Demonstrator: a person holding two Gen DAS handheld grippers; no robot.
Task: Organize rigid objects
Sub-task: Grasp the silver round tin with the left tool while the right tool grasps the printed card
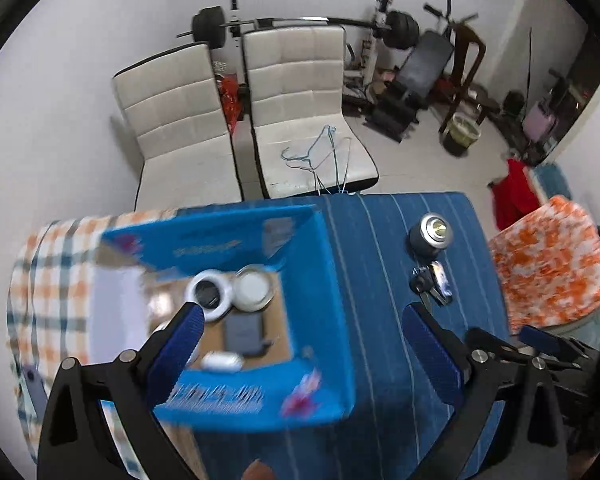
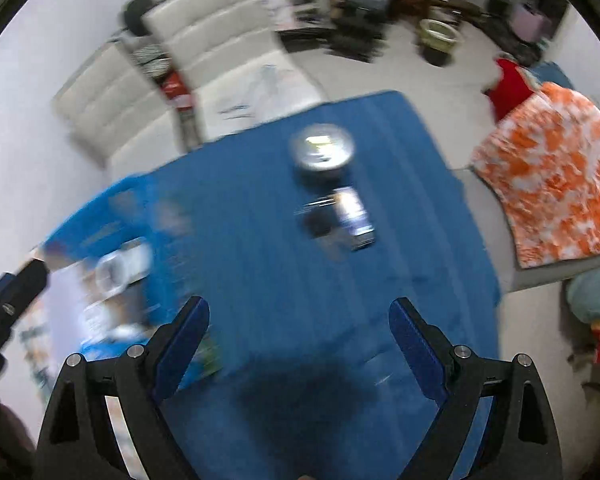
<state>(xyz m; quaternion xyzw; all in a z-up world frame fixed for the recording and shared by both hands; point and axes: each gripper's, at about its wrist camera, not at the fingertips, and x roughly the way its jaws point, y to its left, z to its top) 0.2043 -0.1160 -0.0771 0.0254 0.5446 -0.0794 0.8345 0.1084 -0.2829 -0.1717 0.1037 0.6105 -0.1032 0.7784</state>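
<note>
**Box partly filled, two items left on the blue cloth**

The sorting looks about midway. The blue cardboard box [image 1: 324,264] stands open at the left of the surface [image 1: 384,280], which is draped in a blue striped cloth. Inside it lie a white ring-shaped object [image 1: 210,294], a round white lidded container [image 1: 254,288] just beside it, a dark flat rectangular item [image 1: 244,336] nearer the camera and a small white oblong thing [image 1: 222,361] at the near wall. Outside the box, well to its right, a round metallic can [image 1: 431,236] stands upright, and just in front of it lies a bunch of keys with a dark fob [image 1: 432,286].

The left tongs [image 1: 300,344] hang above the box with both blue pads wide apart and nothing between them; the left pad overlaps the ring in the view, though whether it touches cannot be told. The right tongs [image 2: 300,344] are likewise spread wide and empty, hovering over bare cloth with the can [image 2: 323,150] and the keys [image 2: 340,220] ahead of them. This view is heavily blurred, so fine detail is lost.

By my reading, the step in hand is fetching the next loose item. That calls for the right tongs to reach forward and lower over the keys or the can, close on it, then carry it left over the box rim. The keys lie flat and loose, so they may need a low, careful pinch; the can offers a firmer grip across its sides.
</note>
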